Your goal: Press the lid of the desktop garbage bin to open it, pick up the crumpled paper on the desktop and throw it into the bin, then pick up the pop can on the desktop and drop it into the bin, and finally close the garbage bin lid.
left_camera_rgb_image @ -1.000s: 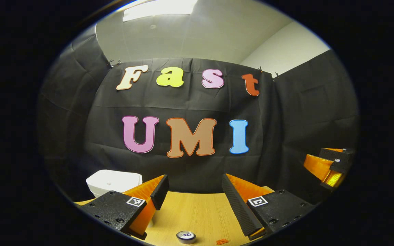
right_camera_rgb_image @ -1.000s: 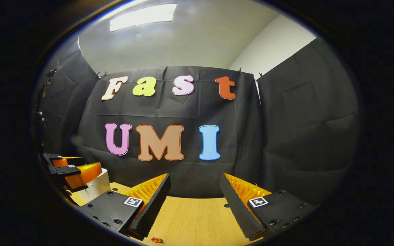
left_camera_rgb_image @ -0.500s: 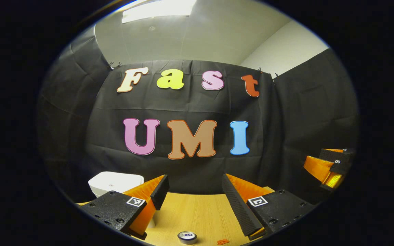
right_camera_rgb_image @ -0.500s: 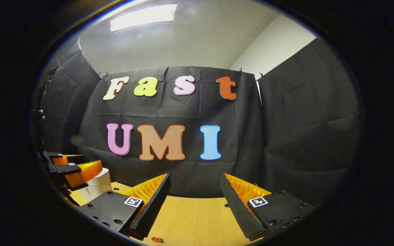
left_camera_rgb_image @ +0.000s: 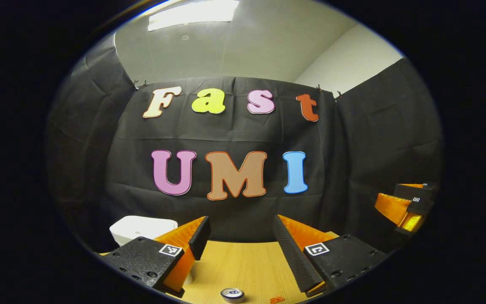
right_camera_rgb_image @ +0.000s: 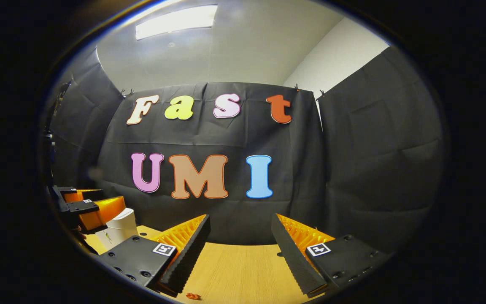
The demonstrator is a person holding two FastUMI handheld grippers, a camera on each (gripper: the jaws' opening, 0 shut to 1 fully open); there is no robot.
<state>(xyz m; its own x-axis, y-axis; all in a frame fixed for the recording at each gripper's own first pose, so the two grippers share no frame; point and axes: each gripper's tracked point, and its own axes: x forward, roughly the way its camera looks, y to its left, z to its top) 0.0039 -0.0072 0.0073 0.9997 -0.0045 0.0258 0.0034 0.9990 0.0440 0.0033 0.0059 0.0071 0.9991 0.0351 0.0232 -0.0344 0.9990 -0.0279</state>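
Note:
In the left gripper view the white garbage bin (left_camera_rgb_image: 141, 229) stands at the back left of the wooden table (left_camera_rgb_image: 243, 266) with its lid down, partly behind my left finger. The silver top of the pop can (left_camera_rgb_image: 232, 294) shows at the bottom, below and between the fingers. My left gripper (left_camera_rgb_image: 239, 238) is open, held above the table with nothing in it. In the right gripper view my right gripper (right_camera_rgb_image: 239, 236) is open and holds nothing. The bin (right_camera_rgb_image: 120, 228) sits far left there, with the left gripper (right_camera_rgb_image: 87, 209) in front of it.
A small orange scrap (left_camera_rgb_image: 275, 300) lies on the table near the can, and is also on the table (right_camera_rgb_image: 243, 270) at the bottom of the right gripper view as the orange scrap (right_camera_rgb_image: 191, 296). The right gripper (left_camera_rgb_image: 407, 204) hangs at the far right of the left gripper view. Black cloth walls close the back and sides.
The left gripper view has drifted slightly: the bin and the can sit a little lower and to the right in it. The right gripper has hardly moved.

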